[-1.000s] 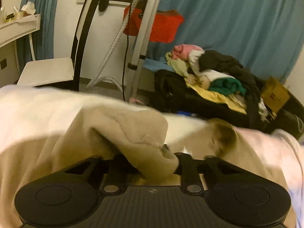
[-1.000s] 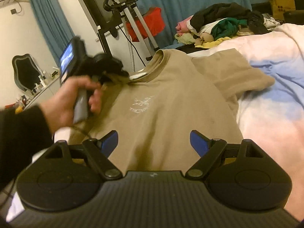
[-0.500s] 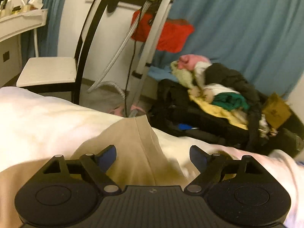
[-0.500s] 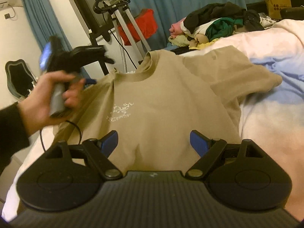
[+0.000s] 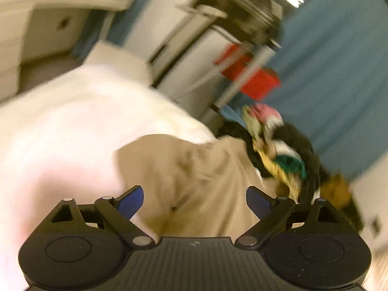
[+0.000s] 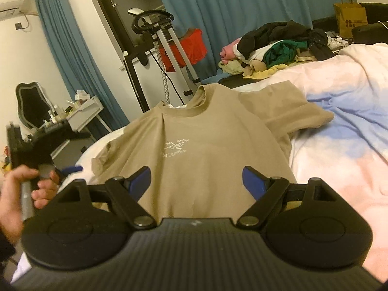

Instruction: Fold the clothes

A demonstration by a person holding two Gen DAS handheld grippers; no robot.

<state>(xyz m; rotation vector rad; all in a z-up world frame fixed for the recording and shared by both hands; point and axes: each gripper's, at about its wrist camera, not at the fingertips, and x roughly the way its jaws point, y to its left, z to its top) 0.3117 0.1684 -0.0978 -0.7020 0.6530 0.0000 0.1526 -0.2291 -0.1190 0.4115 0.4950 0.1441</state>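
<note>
Right gripper (image 6: 196,178): jaws spread wide, blue-padded fingers (image 6: 140,178) empty, hovering above the lower chest of the tan short-sleeved cotton T-shirt (image 6: 206,145) without visibly touching the cloth. Left gripper (image 5: 195,200): jaws equally wide, nothing between the blue pads, poised over the same tan fabric (image 5: 194,169) near a rumpled edge (heavy motion blur in that view, contact impossible to judge).

Shirt spread face up on the white-pink-and-blue tie-dyed duvet (image 6: 339,133), small white logo (image 6: 175,148) on the chest, ribbed collar toward the far edge of the bed, one sleeve laid out flat to the right, the other bunched at the left. At the left edge of the right wrist view, a hand (image 6: 21,194) wrapped around the grey handle of the left gripper, just beside the bunched sleeve.

Beyond the bed: heap of mixed clothes (image 6: 278,46) in black, green, yellow and pink, red fabric (image 6: 186,47) draped on a white metal stand, teal curtains (image 6: 242,7), brown paper bag (image 6: 350,18) at far right.
</note>
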